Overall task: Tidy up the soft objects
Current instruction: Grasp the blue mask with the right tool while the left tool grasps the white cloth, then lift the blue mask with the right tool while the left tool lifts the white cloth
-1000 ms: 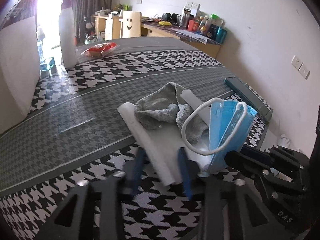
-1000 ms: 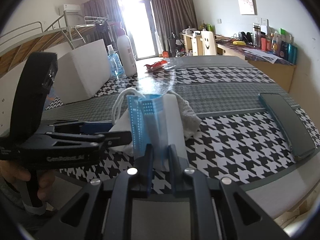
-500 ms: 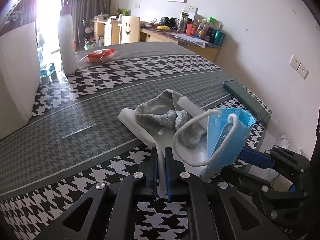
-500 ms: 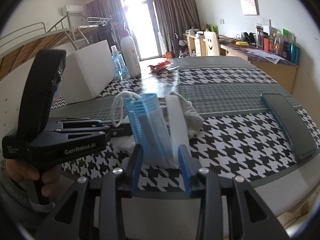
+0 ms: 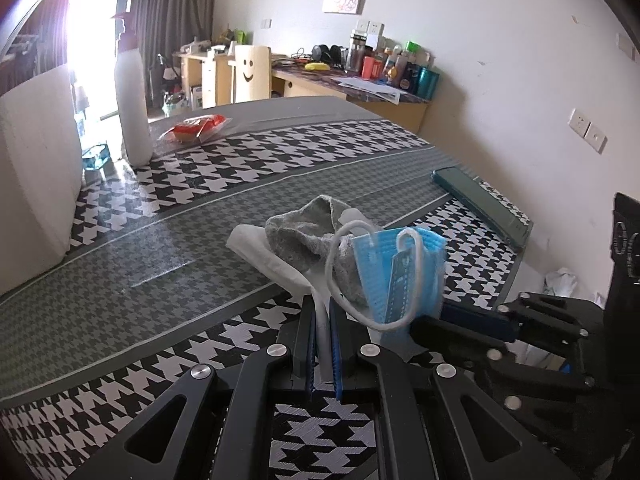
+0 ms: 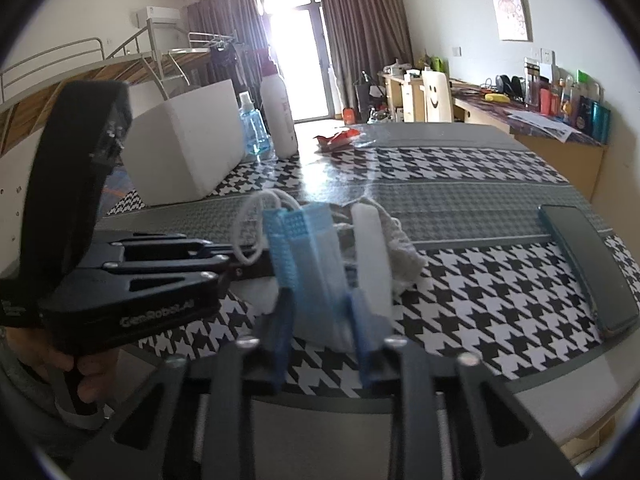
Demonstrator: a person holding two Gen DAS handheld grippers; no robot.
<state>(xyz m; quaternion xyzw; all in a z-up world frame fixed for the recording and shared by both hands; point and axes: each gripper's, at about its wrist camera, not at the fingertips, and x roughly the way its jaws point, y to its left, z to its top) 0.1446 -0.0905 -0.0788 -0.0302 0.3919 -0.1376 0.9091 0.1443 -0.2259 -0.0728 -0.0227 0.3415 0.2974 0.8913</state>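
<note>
A folded blue face mask (image 5: 400, 276) with white ear loops stands on a white sheet (image 5: 272, 260), against a crumpled grey cloth (image 5: 304, 232), on the houndstooth table. My left gripper (image 5: 322, 344) is shut on the sheet's near edge. My right gripper (image 6: 322, 316) is open, its fingers either side of the mask (image 6: 312, 248) and apart from it. The grey cloth (image 6: 404, 252) and the rolled sheet edge (image 6: 372, 248) show behind the mask.
A dark green flat case (image 5: 484, 204) lies at the table's right edge. A white box (image 6: 184, 152), a blue bottle (image 6: 252, 128) and a white bottle (image 6: 280, 116) stand at the far left. A red packet (image 5: 196, 128) lies at the far side.
My right gripper opened and let go of the mask, which now stands on the sheet. My left gripper closed on the sheet's near edge and holds it.
</note>
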